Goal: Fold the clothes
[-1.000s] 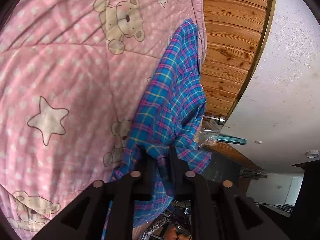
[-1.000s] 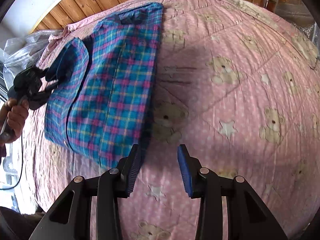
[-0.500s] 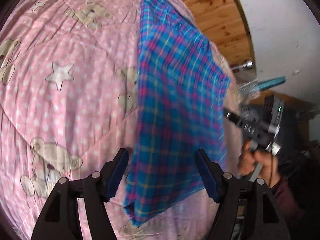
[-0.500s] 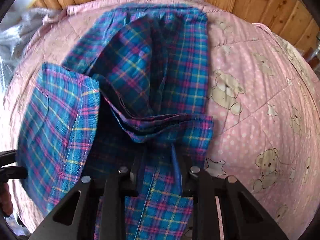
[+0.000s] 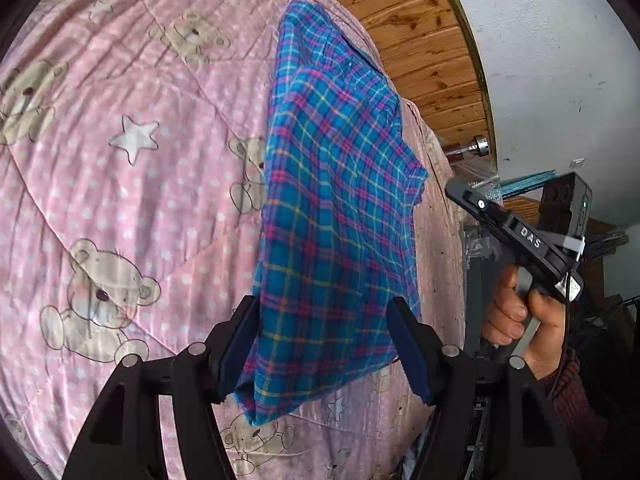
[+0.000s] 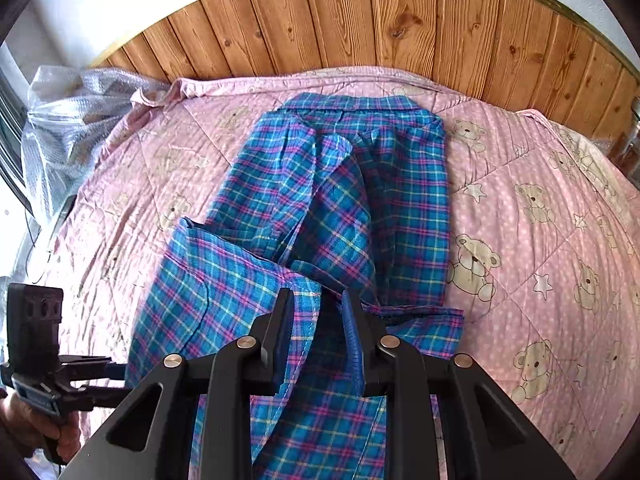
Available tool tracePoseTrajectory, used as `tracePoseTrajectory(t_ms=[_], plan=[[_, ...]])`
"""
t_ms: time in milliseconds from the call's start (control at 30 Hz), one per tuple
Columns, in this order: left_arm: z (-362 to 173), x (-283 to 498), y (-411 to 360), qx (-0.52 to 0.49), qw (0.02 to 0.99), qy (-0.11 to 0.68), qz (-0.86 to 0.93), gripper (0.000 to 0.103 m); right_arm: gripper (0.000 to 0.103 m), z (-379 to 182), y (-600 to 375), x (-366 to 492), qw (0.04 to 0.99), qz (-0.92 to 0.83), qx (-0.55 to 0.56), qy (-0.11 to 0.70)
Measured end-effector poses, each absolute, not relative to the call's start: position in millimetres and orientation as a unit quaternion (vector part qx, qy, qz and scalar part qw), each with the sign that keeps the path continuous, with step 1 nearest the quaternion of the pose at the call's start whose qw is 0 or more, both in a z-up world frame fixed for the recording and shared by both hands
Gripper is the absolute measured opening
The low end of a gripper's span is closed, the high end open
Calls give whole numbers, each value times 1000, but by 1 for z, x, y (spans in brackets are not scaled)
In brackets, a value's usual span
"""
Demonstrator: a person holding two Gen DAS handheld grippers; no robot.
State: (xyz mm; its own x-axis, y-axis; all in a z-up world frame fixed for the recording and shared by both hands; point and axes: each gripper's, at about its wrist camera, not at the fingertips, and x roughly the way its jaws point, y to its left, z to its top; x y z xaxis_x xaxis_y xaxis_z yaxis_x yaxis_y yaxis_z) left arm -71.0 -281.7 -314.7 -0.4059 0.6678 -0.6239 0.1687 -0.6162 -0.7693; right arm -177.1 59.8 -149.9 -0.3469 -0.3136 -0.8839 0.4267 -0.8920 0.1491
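Left gripper [image 5: 322,304]: released, fingers spread wide at the bottom centre of its own view, framing the near end of the plaid shirt [image 6: 400,200] with nothing clasped. Right gripper [image 6: 316,296]: likewise released (jaws only narrowly parted), bottom centre of its view, poised over the shirt's lower front, no cloth pinched between. From the left camera, its tip sits near the shirt's right edge but apart from it.

Pink quilt [image 5: 120,200]: fills most of both views, printed with teddy bears, stars and white dots, spread over the bed. Wooden headboard [image 6: 360,20]: arcs across the top of the right view, planks upright. Shirt: blue with pink and yellow lines, lying on the quilt in the centre of the right view, collar toward the headboard, right half flat, left half rumpled and lapped over itself. Bubble wrap [image 6: 60,120]: bunched at upper left of the right view, beside the quilt's corner. Hand [image 5: 516,312]: right edge of the left view, wrapped round the right gripper's handle.
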Motion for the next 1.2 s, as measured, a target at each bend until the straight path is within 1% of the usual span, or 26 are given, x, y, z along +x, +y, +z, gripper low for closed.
tracePoseTrajectory(t_ms=[33,67,100,133,167,233,333,400,467,533,600,633,667,700,733,767,800,833,967,1000,1033,1067,1133,1167,1200], plan=[[-316,-69,-280,-514,176,-408,734,59,24,-153,59,-178,221,-819,527,58],[-315,-66,-281,-506,182,-415,734,30,24,-156,59,-178,217,-819,528,61],[-313,-62,-282,-500,185,-420,734,16,24,-153,59,-177,220,-820,525,58],[-311,-56,-285,-494,187,-425,735,14,24,-149,60,-175,228,-821,521,52],[-307,-50,-287,-486,187,-430,737,8,24,-147,60,-174,238,-820,518,49],[-304,-34,-292,-478,182,-437,740,6,24,-153,54,-172,250,-813,522,64],[-314,-17,-294,-477,183,-454,730,6,24,-189,39,-175,258,-781,560,100],[-333,-13,-288,-505,169,-437,725,6,24,-217,34,-174,267,-761,578,124],[-347,-15,-281,-524,159,-425,720,6,24,-207,41,-175,281,-767,566,111],[-347,-20,-277,-533,161,-413,720,6,24,-190,54,-179,284,-766,570,89],[-329,-25,-277,-537,160,-388,732,7,25,-163,77,-177,292,-779,553,53],[-317,-28,-278,-533,160,-373,742,9,27,-150,89,-175,295,-785,544,35],[-306,-34,-280,-529,157,-357,753,20,29,-143,100,-174,298,-788,539,18],[-296,-41,-282,-525,154,-343,764,39,32,-140,110,-172,302,-788,537,4],[-289,-49,-285,-520,148,-330,774,49,34,-141,117,-172,302,-788,536,-3],[-285,-61,-288,-514,136,-316,786,64,36,-143,122,-173,297,-791,536,-2],[-285,-74,-292,-508,123,-303,797,67,36,-149,125,-175,289,-789,542,-4],[-288,-89,-295,-506,113,-291,804,68,36,-155,127,-176,282,-787,549,-5],[-303,-137,-298,-508,100,-242,821,68,36,-171,132,-173,277,-779,563,-8],[-301,-146,-296,-499,122,-239,824,62,36,-174,132,-172,280,-776,565,-7],[-294,-151,-292,-489,148,-237,826,28,36,-175,132,-171,285,-776,563,-3],[-286,-152,-290,-476,178,-248,824,8,36,-175,133,-172,291,-775,561,-4],[-270,-147,-289,-446,242,-286,813,5,36,-176,137,-177,302,-774,556,-13],[-272,-148,-294,-440,258,-317,799,5,36,-180,136,-181,305,-772,557,-16],[-286,-150,-303,-448,259,-358,777,5,36,-185,136,-186,307,-771,558,-18]])
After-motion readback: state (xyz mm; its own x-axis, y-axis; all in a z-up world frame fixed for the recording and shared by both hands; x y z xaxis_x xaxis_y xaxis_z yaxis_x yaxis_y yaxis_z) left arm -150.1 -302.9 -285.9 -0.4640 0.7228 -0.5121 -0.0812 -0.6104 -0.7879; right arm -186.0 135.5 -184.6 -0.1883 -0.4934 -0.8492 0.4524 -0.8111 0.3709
